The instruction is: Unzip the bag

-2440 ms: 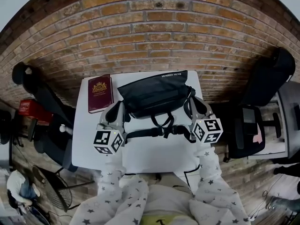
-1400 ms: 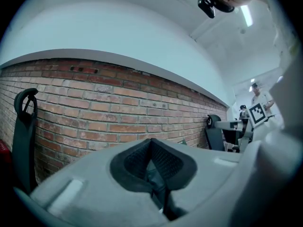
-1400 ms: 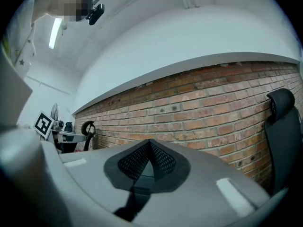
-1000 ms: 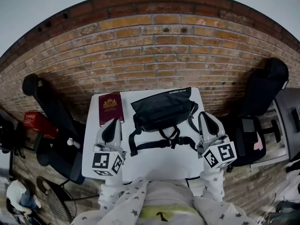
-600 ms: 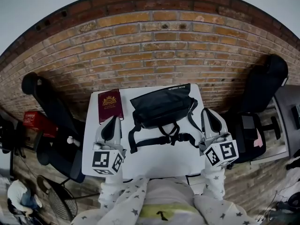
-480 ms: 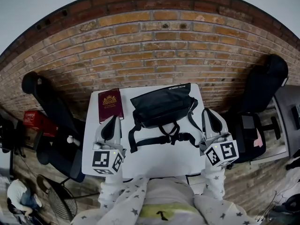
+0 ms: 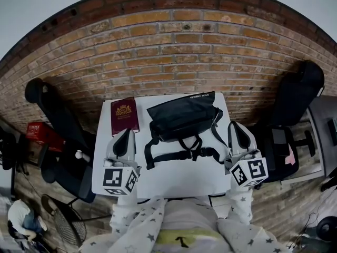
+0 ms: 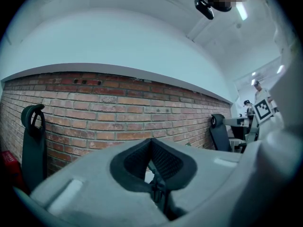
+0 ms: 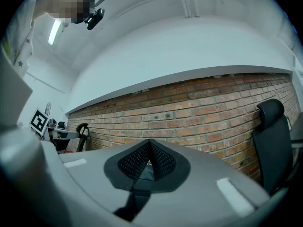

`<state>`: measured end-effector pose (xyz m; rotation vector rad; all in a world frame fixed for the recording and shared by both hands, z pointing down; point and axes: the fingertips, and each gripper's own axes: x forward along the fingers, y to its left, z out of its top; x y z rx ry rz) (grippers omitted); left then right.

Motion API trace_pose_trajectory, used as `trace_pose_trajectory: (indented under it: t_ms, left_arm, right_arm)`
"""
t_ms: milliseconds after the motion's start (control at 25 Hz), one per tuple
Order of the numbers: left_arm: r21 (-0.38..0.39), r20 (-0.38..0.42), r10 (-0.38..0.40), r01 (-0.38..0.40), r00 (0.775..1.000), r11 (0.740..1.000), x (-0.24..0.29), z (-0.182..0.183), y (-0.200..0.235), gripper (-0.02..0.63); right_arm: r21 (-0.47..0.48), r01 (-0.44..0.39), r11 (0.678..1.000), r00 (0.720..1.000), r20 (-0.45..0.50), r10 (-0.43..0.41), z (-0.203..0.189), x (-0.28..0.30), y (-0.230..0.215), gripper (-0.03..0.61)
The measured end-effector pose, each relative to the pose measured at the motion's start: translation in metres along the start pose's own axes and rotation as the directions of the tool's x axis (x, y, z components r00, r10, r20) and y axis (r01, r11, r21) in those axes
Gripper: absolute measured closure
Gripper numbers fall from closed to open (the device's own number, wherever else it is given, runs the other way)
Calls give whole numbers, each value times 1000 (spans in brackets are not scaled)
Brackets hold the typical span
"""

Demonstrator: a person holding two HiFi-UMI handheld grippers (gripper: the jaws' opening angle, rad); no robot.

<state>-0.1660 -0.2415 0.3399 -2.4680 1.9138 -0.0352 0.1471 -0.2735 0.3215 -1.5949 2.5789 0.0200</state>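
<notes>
From the near table (image 7: 174, 181) edge, open the shut, empty left gripper (image 7: 126, 135) and right gripper (image 7: 236, 126), pass over the strap (image 7: 176, 156), then pin the black bag (image 7: 181, 116) lying farther back and pinch its zip pull squarely

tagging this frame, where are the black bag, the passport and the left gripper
black bag (image 7: 182, 116): head view, middle of its top panel
passport (image 7: 125, 116): head view, centre of the maroon cover
left gripper (image 7: 127, 133): head view, tips of its shut jaws
</notes>
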Motion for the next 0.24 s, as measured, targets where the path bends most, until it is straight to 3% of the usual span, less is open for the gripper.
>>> trace_pose_trajectory:
  t_ms: [240]
  left_arm:
    - [4, -6, 5, -5, 1000, 1000, 0, -1, 0, 615]
  right_arm:
    - [0, 9, 1000, 1000, -4, -9, -3, -1, -4, 571]
